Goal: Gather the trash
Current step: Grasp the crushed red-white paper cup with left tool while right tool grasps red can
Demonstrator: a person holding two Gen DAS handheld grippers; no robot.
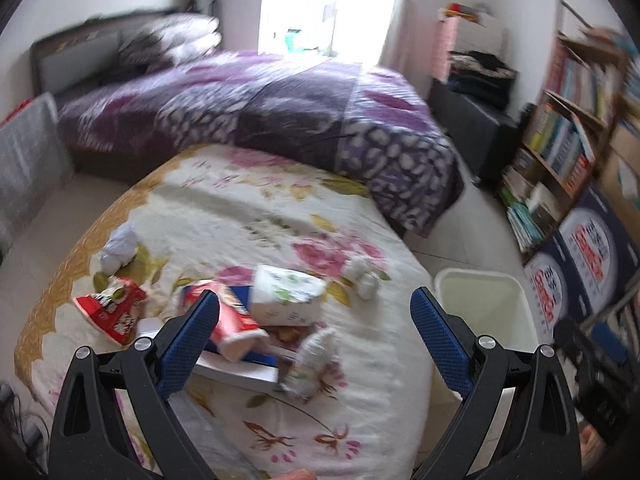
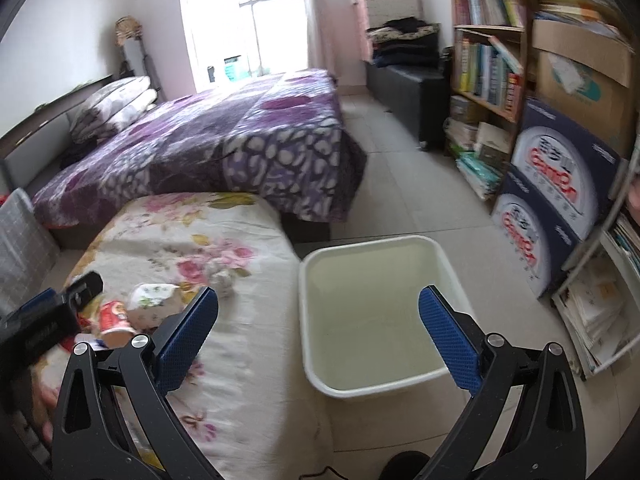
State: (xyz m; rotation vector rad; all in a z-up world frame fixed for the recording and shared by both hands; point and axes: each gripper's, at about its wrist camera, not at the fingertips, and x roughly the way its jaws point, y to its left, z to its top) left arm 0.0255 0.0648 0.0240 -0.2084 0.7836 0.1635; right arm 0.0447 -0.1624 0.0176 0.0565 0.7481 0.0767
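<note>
Trash lies on a floral blanket: a red wrapper, a red paper cup, a white tissue pack, crumpled tissues and a crumpled wad. My left gripper is open and empty above this pile. A white bin stands on the floor right of the blanket; it also shows in the left wrist view. My right gripper is open and empty above the bin's left rim. The cup and tissue pack show at its left.
A bed with a purple quilt lies behind the floral blanket. A bookshelf and blue printed boxes line the right wall. Tiled floor runs between bed and shelf. A dark bench stands at the back.
</note>
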